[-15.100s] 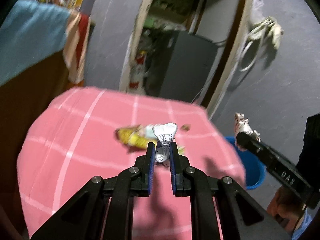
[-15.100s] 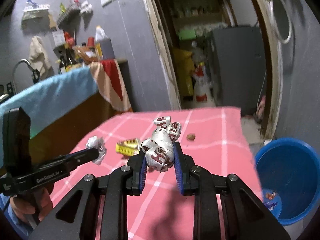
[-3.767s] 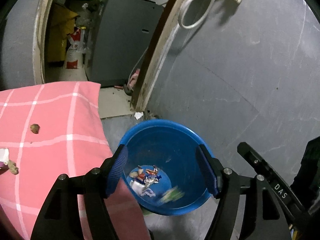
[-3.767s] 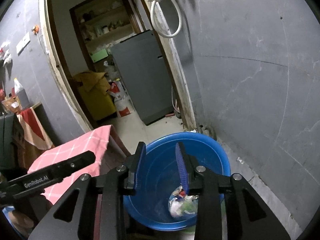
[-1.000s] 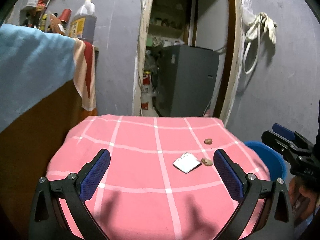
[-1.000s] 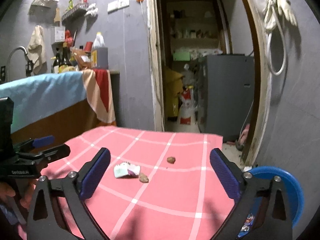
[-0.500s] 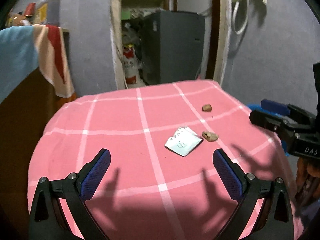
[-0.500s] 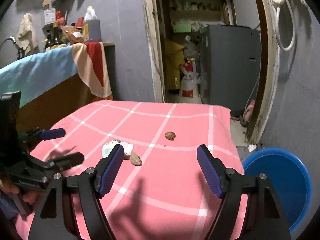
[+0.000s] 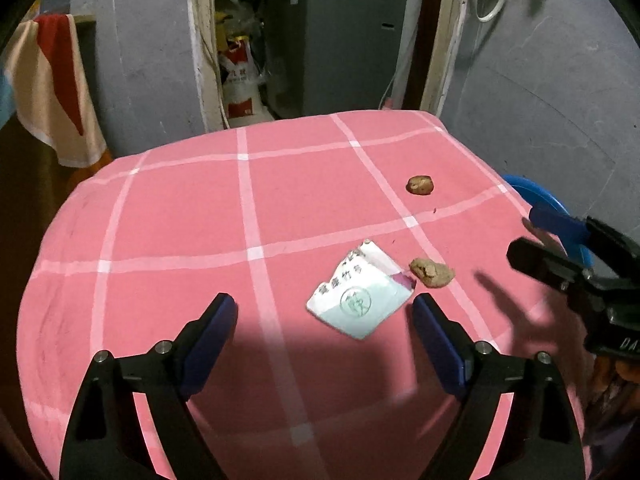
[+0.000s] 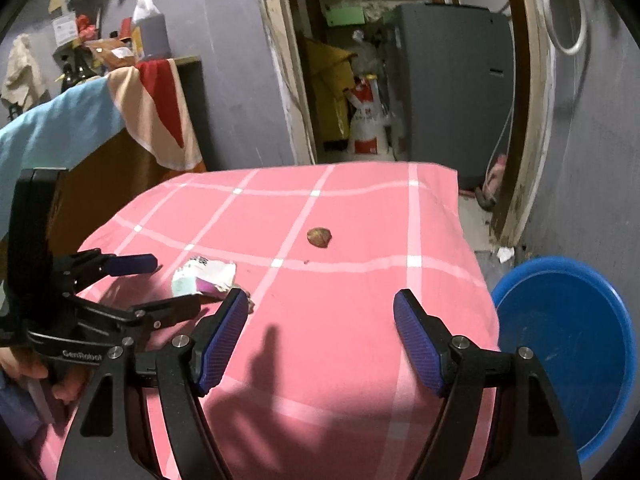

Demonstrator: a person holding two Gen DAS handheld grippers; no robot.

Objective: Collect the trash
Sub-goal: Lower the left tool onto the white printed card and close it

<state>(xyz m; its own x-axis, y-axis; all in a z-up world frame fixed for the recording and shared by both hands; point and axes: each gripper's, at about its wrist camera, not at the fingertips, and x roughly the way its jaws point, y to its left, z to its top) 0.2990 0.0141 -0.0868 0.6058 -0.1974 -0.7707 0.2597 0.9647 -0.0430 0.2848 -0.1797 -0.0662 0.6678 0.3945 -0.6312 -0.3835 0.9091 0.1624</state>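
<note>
A white and pale-green torn packet [image 9: 360, 296] lies flat on the pink checked tablecloth [image 9: 180, 208]. My left gripper [image 9: 324, 308] hangs just over it with its jaws closing. The packet sits between them near the right finger, and no pad touches it. One brown scrap [image 9: 433, 273] lies beside the packet and another brown scrap [image 9: 420, 185] lies farther back. My right gripper [image 10: 322, 300] is open over bare cloth with nothing between its fingers. In the right wrist view the packet [image 10: 204, 276] and the left gripper [image 10: 176, 283] are at the left. The far scrap [image 10: 319, 237] lies ahead.
A blue basin [image 10: 560, 340] stands on the floor by the table's right edge. A wooden counter [image 10: 100, 168] draped with towels is at the left. Beyond the table, a doorway shows a grey fridge [image 10: 452, 80] and a sack. A hand [image 10: 24, 368] holds the left gripper.
Both grippers have come down and forward toward the table. The left jaws have narrowed around the packet's spot. The right jaws narrowed earlier and have since held their width.
</note>
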